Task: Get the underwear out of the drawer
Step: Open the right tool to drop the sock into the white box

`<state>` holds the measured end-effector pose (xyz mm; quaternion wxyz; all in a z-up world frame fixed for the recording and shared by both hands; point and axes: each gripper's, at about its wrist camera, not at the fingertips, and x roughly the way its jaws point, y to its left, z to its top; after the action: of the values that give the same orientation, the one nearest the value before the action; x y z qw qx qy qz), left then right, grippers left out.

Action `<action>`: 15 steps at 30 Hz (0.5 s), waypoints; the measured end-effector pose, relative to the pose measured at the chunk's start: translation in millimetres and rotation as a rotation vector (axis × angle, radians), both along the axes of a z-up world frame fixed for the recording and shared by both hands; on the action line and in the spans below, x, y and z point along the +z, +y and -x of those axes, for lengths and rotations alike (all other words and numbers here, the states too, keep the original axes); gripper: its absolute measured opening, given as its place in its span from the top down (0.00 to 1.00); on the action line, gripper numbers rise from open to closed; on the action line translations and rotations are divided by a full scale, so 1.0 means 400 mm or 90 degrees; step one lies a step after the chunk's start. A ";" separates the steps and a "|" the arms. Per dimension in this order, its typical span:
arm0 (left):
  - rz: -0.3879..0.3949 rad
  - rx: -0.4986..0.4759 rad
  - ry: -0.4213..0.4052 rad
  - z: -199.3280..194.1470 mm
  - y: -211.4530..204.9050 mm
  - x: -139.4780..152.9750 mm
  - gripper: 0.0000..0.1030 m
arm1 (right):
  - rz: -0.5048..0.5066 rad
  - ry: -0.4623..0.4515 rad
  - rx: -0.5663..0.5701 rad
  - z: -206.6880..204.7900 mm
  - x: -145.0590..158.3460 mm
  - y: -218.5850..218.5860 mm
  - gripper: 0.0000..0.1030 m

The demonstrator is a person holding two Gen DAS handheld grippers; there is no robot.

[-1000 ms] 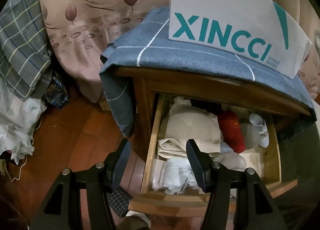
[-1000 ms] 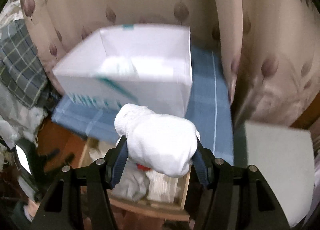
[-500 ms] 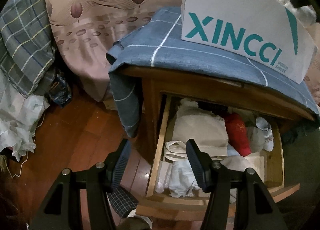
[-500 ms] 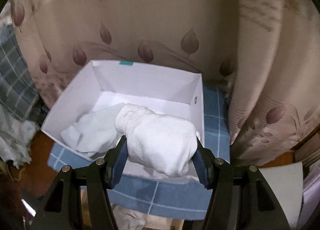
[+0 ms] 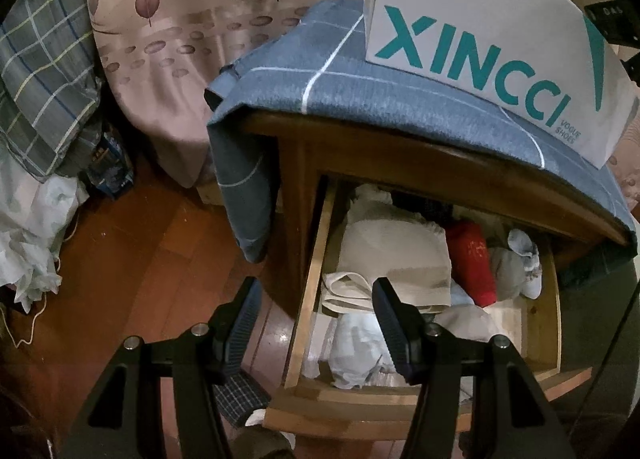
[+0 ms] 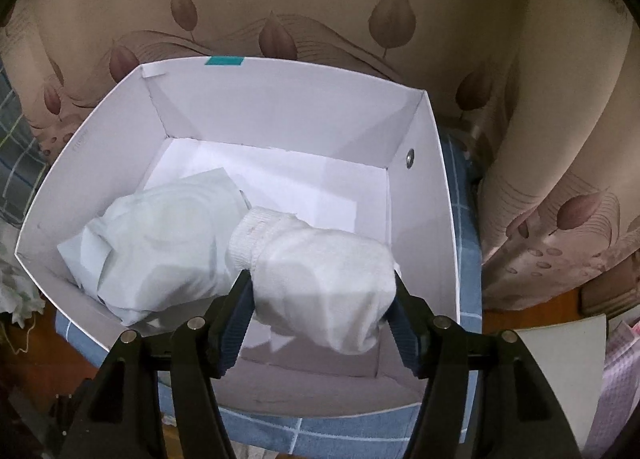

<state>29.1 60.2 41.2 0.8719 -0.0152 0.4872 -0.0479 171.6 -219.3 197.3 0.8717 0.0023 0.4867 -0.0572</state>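
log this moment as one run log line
right gripper: shut on white bundle, above white box | left gripper: open, near drawer

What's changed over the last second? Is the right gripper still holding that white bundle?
Yes. The right gripper stays shut on the white bundle and has carried it up from above the drawer to over the open white box, beside the pale garment already there. The left gripper remains open and empty near the open drawer, whose contents look unchanged.

Drawer [image 5: 308, 299] rear hidden under nightstand top; shoebox [image 5: 480, 31] cut off at top edge.
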 end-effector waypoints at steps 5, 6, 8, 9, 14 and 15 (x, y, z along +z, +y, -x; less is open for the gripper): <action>-0.005 -0.002 -0.007 0.001 -0.005 0.001 0.43 | -0.009 0.000 0.000 0.002 0.002 -0.002 0.37; -0.005 -0.002 -0.008 0.001 -0.005 0.002 0.43 | -0.015 -0.008 0.001 0.007 0.010 -0.004 0.37; -0.001 0.001 -0.010 0.000 -0.004 0.003 0.43 | -0.020 -0.019 -0.001 0.018 0.029 -0.012 0.36; -0.001 0.002 -0.010 -0.002 -0.003 0.004 0.43 | -0.021 -0.025 0.000 0.025 0.041 -0.013 0.35; 0.002 0.004 -0.009 -0.005 0.002 0.007 0.43 | -0.023 -0.047 0.021 0.086 0.108 -0.007 0.33; 0.006 0.006 -0.009 -0.005 0.006 0.008 0.43 | -0.031 -0.048 0.031 0.109 0.117 -0.002 0.31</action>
<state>31.0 62.5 44.4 0.8756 -0.0210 0.4804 -0.0462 127.9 -220.0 244.2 0.8903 0.0135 0.4544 -0.0239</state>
